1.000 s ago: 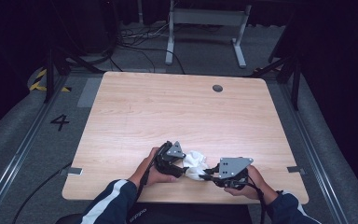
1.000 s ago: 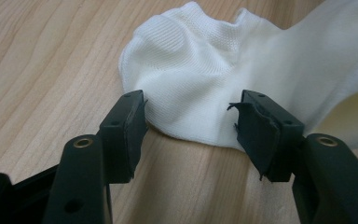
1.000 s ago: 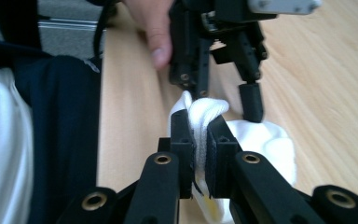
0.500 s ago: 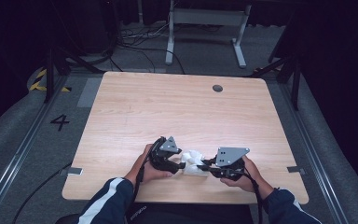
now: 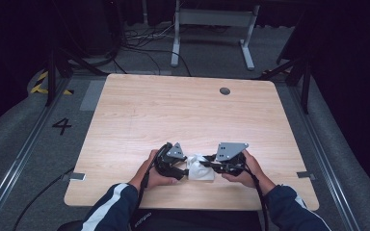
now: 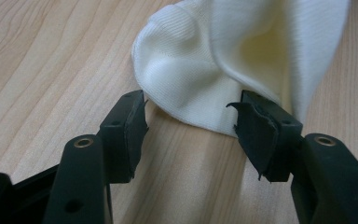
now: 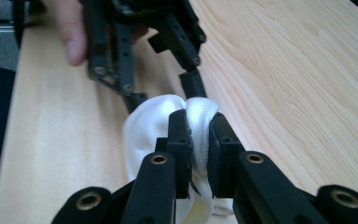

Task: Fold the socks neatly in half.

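- High view: since a second ago the right gripper (image 5: pixel 211 164) has slid leftward along the worktop (image 5: pixel 183 115) toward the left gripper (image 5: pixel 182 169), and the white cloth (image 5: pixel 200 168) between them has bunched into a smaller heap. The left gripper has hardly shifted.
- High view, count: one cloth, two grippers, two hands – the left hand (image 5: pixel 151 174) and the right hand (image 5: pixel 248 168) – and one dark round hole (image 5: pixel 225 90) near the worktop's far edge. The cloth lies near the worktop's near edge, touching both grippers.
- Left gripper view: the jaws stand apart, one on each side of the cloth's (image 6: pixel 242 56) rounded lower edge. Over the last second they widened a little, then came back in; the cloth sits at their tips – the right pad looks to touch the fabric, the left one sits just beside it, and neither presses. One cloth, two jaws, bare wood beneath.
- Right gripper view: the jaws are nearly together, pinching a fold of the cloth (image 7: pixel 149 123) that bulges above and on both sides of them. Just beyond, the left gripper (image 7: pixel 165 98) points its jaws into the cloth from the far side, with fingers (image 7: pixel 70 32) of the left hand behind it.
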`<state>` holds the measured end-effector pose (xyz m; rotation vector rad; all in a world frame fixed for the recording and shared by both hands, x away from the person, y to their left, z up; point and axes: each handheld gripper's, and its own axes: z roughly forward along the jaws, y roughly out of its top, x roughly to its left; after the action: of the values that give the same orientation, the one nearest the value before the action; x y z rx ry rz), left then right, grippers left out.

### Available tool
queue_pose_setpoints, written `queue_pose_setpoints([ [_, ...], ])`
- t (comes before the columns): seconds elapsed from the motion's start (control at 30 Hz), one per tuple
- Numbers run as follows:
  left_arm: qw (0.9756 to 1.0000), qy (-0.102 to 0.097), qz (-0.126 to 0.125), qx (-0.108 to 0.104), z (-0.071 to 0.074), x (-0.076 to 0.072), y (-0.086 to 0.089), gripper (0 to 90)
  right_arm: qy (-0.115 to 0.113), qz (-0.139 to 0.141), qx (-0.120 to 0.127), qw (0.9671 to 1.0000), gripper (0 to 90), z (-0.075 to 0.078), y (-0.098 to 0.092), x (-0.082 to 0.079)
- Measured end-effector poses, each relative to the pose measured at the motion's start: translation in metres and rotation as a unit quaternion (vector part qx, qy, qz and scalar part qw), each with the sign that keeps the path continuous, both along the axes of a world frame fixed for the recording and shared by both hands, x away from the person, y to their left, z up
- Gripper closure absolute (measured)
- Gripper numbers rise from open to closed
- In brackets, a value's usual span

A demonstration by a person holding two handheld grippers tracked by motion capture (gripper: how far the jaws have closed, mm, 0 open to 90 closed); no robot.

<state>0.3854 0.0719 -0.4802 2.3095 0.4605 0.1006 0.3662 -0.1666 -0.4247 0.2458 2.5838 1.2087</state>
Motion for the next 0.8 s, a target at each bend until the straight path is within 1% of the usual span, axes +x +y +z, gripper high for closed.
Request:
queue_pose_setpoints([
  [0.1, 1.0, 0.002, 0.002, -0.001, 0.0, 0.0, 0.001, 42.8, 0.0, -0.005, -0.006, 1.0, 81.7, -0.007, 0.002, 0.011],
  [0.17, 1.0, 0.003, 0.006, 0.003, 0.001, 0.0, 0.003, 42.2, 0.01, -0.011, -0.009, 0.9999, 81.7, -0.013, 0.003, 0.018],
  [0.2, 1.0, 0.004, 0.002, 0.004, 0.002, 0.001, 0.005, 41.6, 0.015, -0.013, -0.012, 0.9997, 81.4, -0.016, 0.004, 0.021],
  [0.23, 1.0, 0.005, 0.007, 0.0, 0.003, 0.0, 0.007, 40.7, 0.016, -0.016, -0.013, 0.9997, 80.4, -0.018, 0.004, 0.024],
  [0.27, 1.0, 0.005, 0.007, 0.0, 0.003, 0.0, 0.007, 40.5, 0.016, -0.016, -0.013, 0.9997, 80.4, -0.018, 0.004, 0.024],
  [0.33, 0.9997, -0.002, 0.015, -0.018, 0.012, 0.001, 0.014, 40.3, 0.027, -0.029, -0.014, 0.9991, 78.6, -0.023, 0.004, 0.031],
  [0.37, 0.9991, -0.006, 0.021, -0.037, 0.021, 0.001, 0.02, 39.8, 0.029, -0.035, -0.016, 0.9988, 76.2, -0.025, 0.005, 0.032],
  [0.43, 0.9986, -0.024, 0.023, -0.042, 0.031, -0.003, 0.023, 39.7, 0.028, -0.041, -0.021, 0.9986, 73.6, -0.027, 0.006, 0.034],
  [0.47, 0.9981, -0.024, 0.02, -0.053, 0.034, -0.004, 0.024, 39.7, 0.028, -0.043, -0.021, 0.9985, 71.5, -0.028, 0.007, 0.035],
  [0.5, 0.9981, -0.024, 0.02, -0.053, 0.034, -0.004, 0.024, 39.6, 0.028, -0.043, -0.021, 0.9985, 71.5, -0.028, 0.007, 0.035],
  [0.53, 0.9978, -0.029, 0.021, -0.055, 0.038, -0.009, 0.022, 39.9, 0.025, -0.054, -0.024, 0.9979, 67.3, -0.03, 0.008, 0.037],
  [0.57, 0.9978, -0.029, 0.021, -0.055, 0.038, -0.009, 0.022, 40.3, 0.029, -0.056, -0.024, 0.9978, 64.9, -0.03, 0.008, 0.037],
  [0.6, 0.998, -0.028, 0.02, -0.053, 0.038, -0.011, 0.018, 40.3, 0.029, -0.056, -0.024, 0.9978, 64.9, -0.03, 0.008, 0.037],
  [0.7, 0.9986, -0.032, 0.003, -0.042, 0.033, -0.018, 0.001, 41.5, 0.036, -0.061, -0.022, 0.9972, 55.1, -0.03, 0.007, 0.038],
  [0.77, 0.9987, -0.031, -0.011, -0.039, 0.03, -0.023, -0.007, 41.6, 0.038, -0.064, -0.023, 0.997, 49.0, -0.03, 0.006, 0.038],
  [0.8, 0.999, -0.039, -0.011, -0.019, 0.029, -0.027, -0.013, 41.9, 0.04, -0.066, -0.021, 0.9968, 46.8, -0.029, 0.005, 0.038],
])
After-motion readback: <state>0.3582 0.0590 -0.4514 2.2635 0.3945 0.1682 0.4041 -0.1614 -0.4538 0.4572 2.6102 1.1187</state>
